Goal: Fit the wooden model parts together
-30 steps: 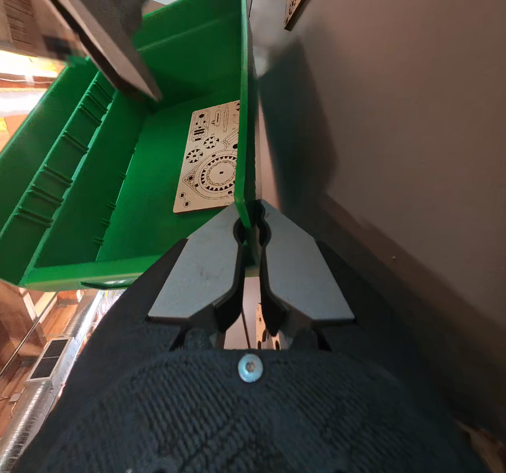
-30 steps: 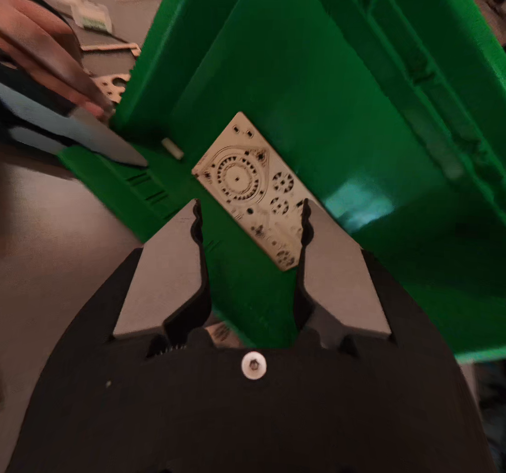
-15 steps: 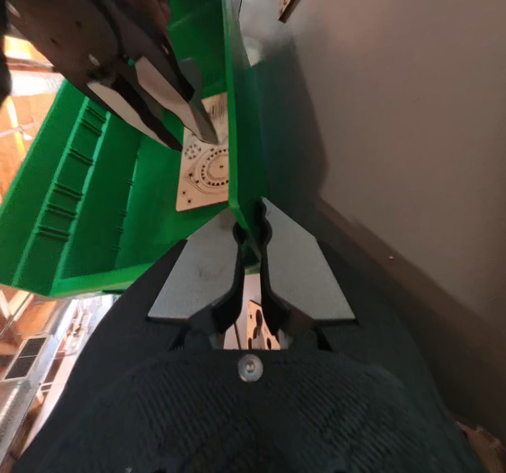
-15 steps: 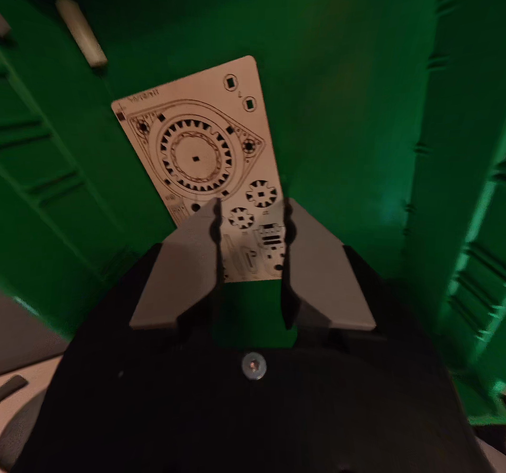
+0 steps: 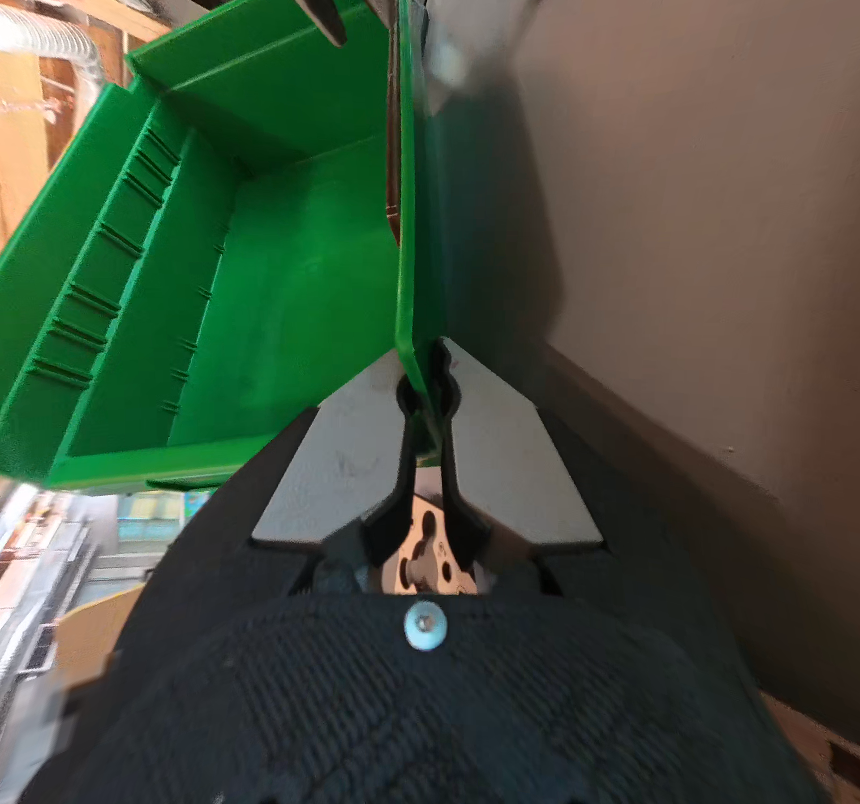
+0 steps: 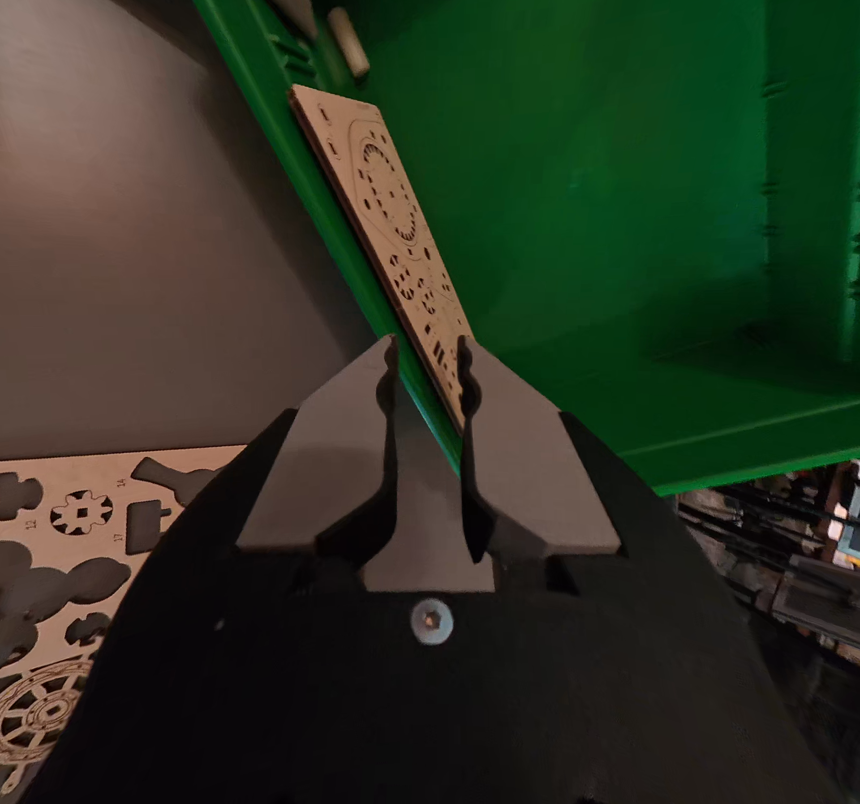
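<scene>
Two claws work at one green plastic bin [image 5: 288, 297], which is tilted up from the dark grey desk [image 5: 675, 223]. The left claw [image 5: 427, 390] is pinching the thin side wall of the bin; its grey fingers [image 5: 353, 456] are pressed against the wall from both sides, near the bin's corner. In the left wrist view the inside of the bin looks bare green, with ribs along the far wall.

The right claw [image 6: 427, 363] is partly spread. Between its tips stand the same green wall and the lower end of a wooden sheet of model parts [image 6: 395, 223], with gear shapes cut in it. The sheet lies flat against the inner face of the wall. I cannot tell if the fingers [image 6: 512, 465] already touch it. A small pale stick [image 6: 349, 44] lies inside the bin above the sheet.

On the desk at lower left lies another wooden sheet [image 6: 70, 525], with many parts already pushed out.
</scene>
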`<state>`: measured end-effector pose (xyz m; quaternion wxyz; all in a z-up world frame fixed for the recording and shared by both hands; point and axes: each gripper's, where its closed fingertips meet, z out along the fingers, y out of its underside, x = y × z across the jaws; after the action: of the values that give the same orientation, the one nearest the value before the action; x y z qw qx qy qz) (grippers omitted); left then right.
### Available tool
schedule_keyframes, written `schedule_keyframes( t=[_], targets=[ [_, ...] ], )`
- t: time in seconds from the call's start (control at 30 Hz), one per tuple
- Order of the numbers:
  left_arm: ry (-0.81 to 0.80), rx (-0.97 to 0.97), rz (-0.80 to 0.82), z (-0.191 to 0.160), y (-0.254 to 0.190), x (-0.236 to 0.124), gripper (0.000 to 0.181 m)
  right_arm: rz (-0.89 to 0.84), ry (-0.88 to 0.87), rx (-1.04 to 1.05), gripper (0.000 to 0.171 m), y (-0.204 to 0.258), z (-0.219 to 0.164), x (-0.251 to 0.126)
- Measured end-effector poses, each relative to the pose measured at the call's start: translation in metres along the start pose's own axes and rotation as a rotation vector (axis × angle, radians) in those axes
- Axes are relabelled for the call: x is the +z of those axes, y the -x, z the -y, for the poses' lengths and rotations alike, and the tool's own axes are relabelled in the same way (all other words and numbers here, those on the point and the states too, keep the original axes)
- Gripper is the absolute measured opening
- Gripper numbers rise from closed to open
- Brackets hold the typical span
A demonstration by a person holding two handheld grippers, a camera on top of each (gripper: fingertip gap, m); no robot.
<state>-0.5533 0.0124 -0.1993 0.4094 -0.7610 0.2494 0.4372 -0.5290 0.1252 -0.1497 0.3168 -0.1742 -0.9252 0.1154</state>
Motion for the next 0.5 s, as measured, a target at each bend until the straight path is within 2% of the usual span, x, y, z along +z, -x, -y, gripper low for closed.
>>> schedule_keyframes(
  t=[0.03,0.13,0.23,0.3,0.37,0.43,0.5],
  targets=[
    [-0.005,-0.031,-0.009,0.000,0.001,0.000,0.001,-0.017,0.013,0.017,0.022,-0.004,0.000,-0.003],
    [-0.013,-0.108,-0.036,-0.001,0.004,0.000,0.001,-0.119,0.021,0.132,0.021,-0.019,-0.003,-0.027],
    [0.002,-0.196,-0.075,0.001,0.007,0.004,0.001,-0.157,0.054,0.378,0.028,-0.011,-0.021,-0.059],
    [0.028,-0.291,-0.140,0.007,0.008,0.006,0.001,-0.163,0.082,0.537,0.029,0.010,-0.035,-0.077],
    [0.050,-0.417,-0.222,0.017,0.011,0.007,0.003,-0.151,0.143,0.643,0.042,0.043,-0.051,-0.091],
    [0.072,-0.501,-0.274,0.024,0.015,0.009,0.005,-0.165,0.193,0.683,0.048,0.074,-0.064,-0.106],
    [0.090,-0.524,-0.276,0.024,0.019,0.013,0.004,-0.209,0.188,0.703,0.047,0.101,-0.071,-0.129]
  ],
)
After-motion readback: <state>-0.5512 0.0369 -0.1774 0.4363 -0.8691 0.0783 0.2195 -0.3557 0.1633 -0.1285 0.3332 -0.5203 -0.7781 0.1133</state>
